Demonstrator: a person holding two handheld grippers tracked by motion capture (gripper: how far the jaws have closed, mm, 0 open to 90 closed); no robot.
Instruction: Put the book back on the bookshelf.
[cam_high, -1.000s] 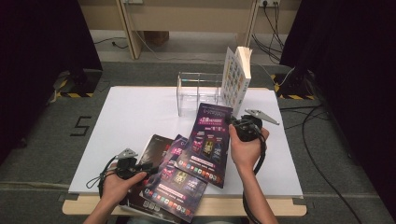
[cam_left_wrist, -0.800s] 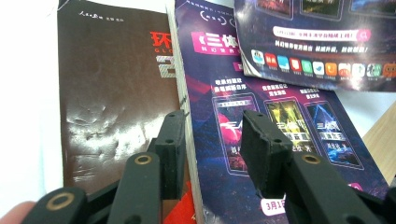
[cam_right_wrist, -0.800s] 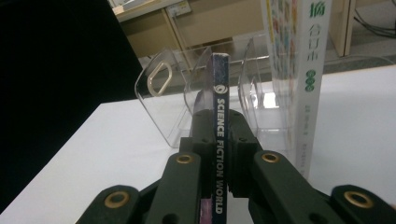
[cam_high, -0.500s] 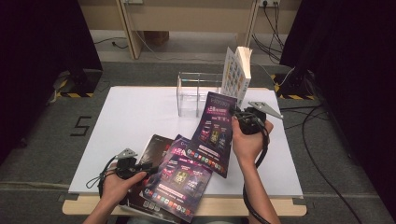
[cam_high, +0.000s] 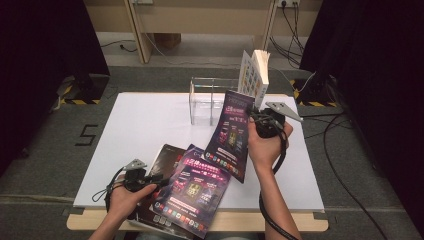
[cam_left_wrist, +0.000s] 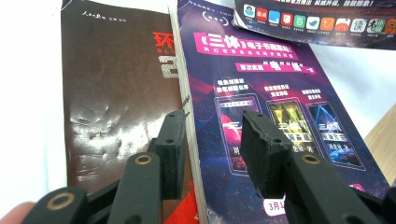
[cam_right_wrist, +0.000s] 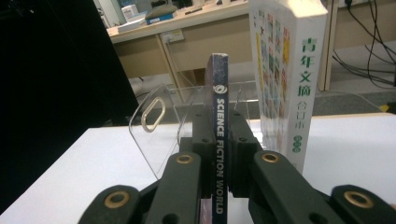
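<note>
Item: purple magazine (cam_high: 231, 134), held at centre of the high view, just below the clear plastic rack (cam_high: 206, 100) and beside the thick white book (cam_high: 254, 72) standing at the rack's right end. The right gripper (cam_high: 261, 121) has its jaws clamped on the magazine's spine edge; in the right gripper view the spine (cam_right_wrist: 219, 158) stands upright between the pads.

Handling: thin, light and glossy, so judged likely to flex and slide. Its free lower corner hangs toward the table (cam_high: 140, 120). Best taken near the spine, where the pages are bound and stiffest.

Writing: the spine reads "SCIENCE FICTION WORLD". The cover bears Chinese text and a row of app icons along its lower edge.

Other stock: a second purple magazine (cam_left_wrist: 261, 107) lies at lower centre of the high view, overlapping a brown book (cam_left_wrist: 116, 93); its cover shows "三体" in the headline. The white book's spine reads "青年文摘".

Left gripper (cam_high: 150, 178): jaws apart, hovering over the seam between the brown book and the second purple magazine, gripping nothing that can be seen.
</note>
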